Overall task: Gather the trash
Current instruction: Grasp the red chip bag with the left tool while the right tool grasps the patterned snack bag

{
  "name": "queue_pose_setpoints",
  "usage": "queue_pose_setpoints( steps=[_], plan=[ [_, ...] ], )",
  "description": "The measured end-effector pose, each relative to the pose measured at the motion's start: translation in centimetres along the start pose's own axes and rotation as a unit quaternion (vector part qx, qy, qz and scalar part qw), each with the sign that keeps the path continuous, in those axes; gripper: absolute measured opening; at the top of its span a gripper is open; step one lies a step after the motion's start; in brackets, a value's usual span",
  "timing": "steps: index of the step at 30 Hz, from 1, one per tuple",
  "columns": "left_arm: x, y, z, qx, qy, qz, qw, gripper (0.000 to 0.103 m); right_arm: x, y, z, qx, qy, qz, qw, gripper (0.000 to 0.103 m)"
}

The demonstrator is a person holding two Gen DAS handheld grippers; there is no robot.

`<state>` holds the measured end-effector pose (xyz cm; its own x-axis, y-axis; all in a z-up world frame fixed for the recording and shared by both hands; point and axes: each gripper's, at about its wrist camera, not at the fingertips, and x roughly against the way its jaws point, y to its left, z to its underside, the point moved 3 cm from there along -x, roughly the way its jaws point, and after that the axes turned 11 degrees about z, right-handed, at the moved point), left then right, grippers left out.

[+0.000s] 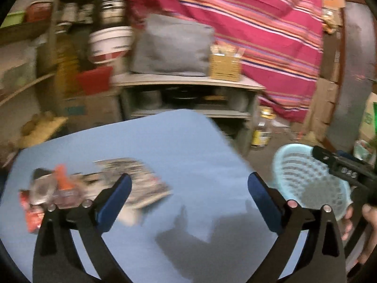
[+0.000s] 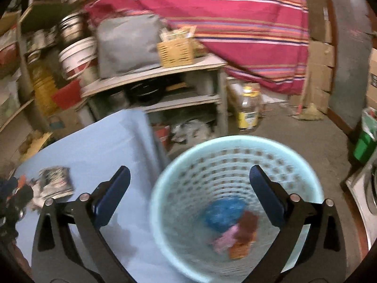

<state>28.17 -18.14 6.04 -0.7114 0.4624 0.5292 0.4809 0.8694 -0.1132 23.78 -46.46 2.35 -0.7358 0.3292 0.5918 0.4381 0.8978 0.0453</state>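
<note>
A heap of wrappers [image 1: 54,193] and a black-and-white printed packet [image 1: 139,179] lie on the blue table [image 1: 176,141], at its left side. My left gripper [image 1: 189,184] is open and empty above the table, its left finger just over the packet's edge. To the right of the table stands a light blue perforated basket [image 2: 235,146]; in it lie a blue wrapper [image 2: 223,212], a pink piece [image 2: 226,235] and a brown-orange wrapper [image 2: 245,231]. My right gripper [image 2: 189,179] is open and empty over the basket's near left rim. The picture is blurred.
Behind the table stands a grey shelf unit [image 2: 165,70] with a grey bag [image 2: 127,42] and a wicker box [image 2: 175,52] on top. A glass jar [image 2: 248,108] stands on the floor. A striped red cloth [image 2: 235,11] hangs behind. A green bin [image 2: 365,146] is at right.
</note>
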Motion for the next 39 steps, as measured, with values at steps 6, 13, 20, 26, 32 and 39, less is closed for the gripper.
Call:
queue_pose_setpoints(
  steps=[6, 13, 20, 26, 32, 39],
  plan=[
    [3.3, 8.5, 1.6, 0.012, -0.01, -0.099, 0.995, 0.097, 0.2, 6.7, 0.5, 0.026, 0.007, -0.018, 0.999, 0.099],
    [6.2, 15.0, 4.5, 0.043, -0.013, -0.142, 0.9888, 0.097, -0.5, 12.0, 1.4, 0.032, 0.02, -0.078, 0.996, 0.099],
    [7.4, 19.5, 6.4, 0.056, 0.019, -0.169, 0.9838, 0.097, 0.3, 16.6, 2.4, 0.083, 0.005, -0.093, 0.992, 0.099],
    [8.0, 24.1, 7.5, 0.11, 0.024, -0.178, 0.9776, 0.097, -0.6, 21.0, 4.7, 0.127, 0.029, -0.083, 0.988, 0.099],
    [7.9, 26.4, 8.0, 0.133, 0.029, -0.18, 0.9743, 0.097, -0.4, 25.2, 6.6, 0.175, 0.029, -0.096, 0.979, 0.099],
    [7.5, 26.9, 8.7, 0.119, 0.038, -0.176, 0.9765, 0.097, -1.4, 27.5, 8.1, 0.215, 0.03, -0.076, 0.973, 0.098]
  ],
)
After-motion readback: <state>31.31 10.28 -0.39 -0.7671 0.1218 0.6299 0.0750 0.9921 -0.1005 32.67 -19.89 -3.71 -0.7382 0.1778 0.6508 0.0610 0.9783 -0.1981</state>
